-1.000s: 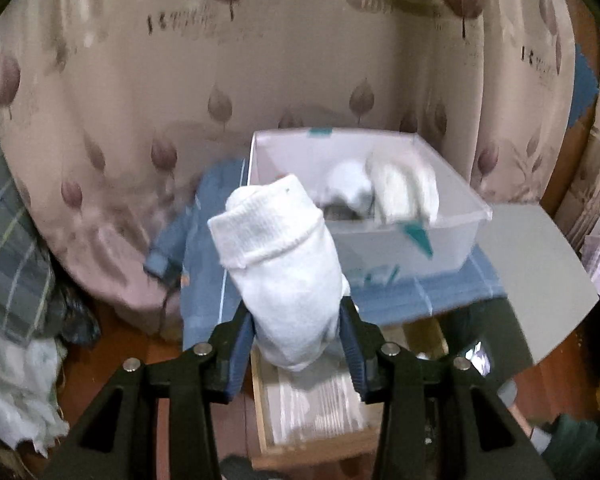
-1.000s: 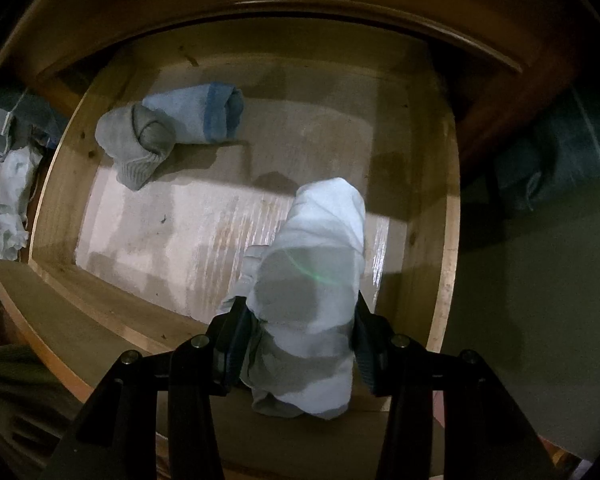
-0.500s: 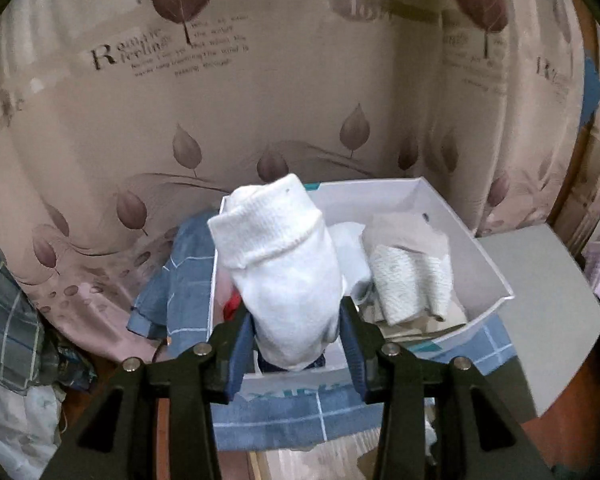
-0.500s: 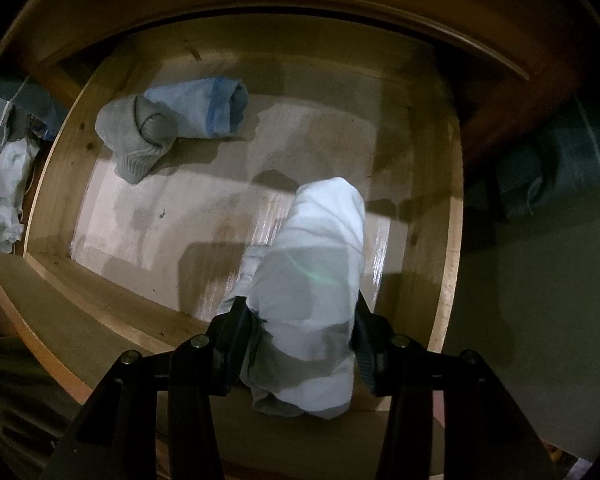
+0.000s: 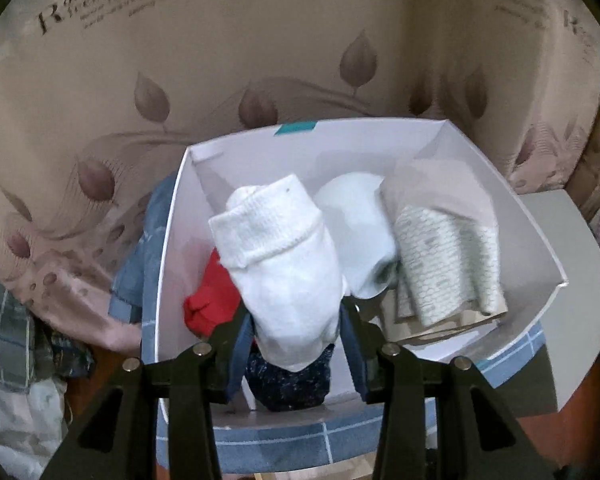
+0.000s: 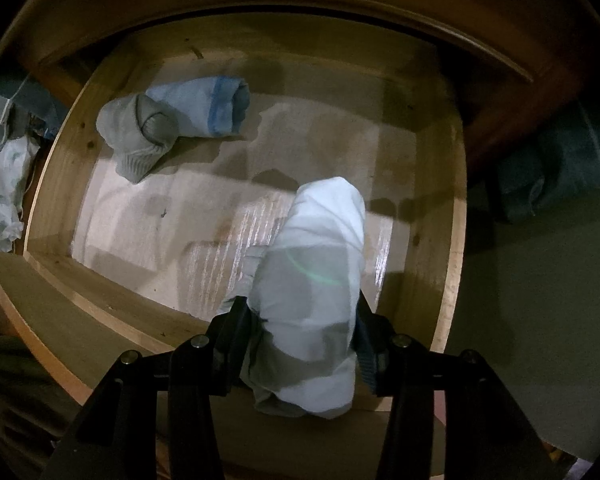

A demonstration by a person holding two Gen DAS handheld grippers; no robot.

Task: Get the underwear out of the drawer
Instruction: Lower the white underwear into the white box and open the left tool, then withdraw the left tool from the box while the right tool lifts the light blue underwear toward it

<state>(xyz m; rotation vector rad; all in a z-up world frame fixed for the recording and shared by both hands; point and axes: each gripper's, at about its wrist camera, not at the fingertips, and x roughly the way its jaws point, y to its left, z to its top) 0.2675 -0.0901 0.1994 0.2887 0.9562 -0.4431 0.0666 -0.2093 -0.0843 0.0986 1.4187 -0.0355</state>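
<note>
The left gripper (image 5: 296, 332) clamps a white rolled bundle (image 5: 280, 268) above a white box (image 5: 532, 240). Inside the box lie a red item (image 5: 208, 304), a dark speckled item (image 5: 288, 384) and a patterned folded cloth (image 5: 448, 260)

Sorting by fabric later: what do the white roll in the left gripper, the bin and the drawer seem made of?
White roll: knitted cotton-like fabric, matte; ribbed cuff shows. Bin: thin white sheet, plastic or coated card; I can't tell which. Drawer: pale wood, visible grain and knots, with a slightly glossy floor.

Dark bundle (image 5: 286, 384) half hidden behind white roll (image 5: 284, 272)
</note>
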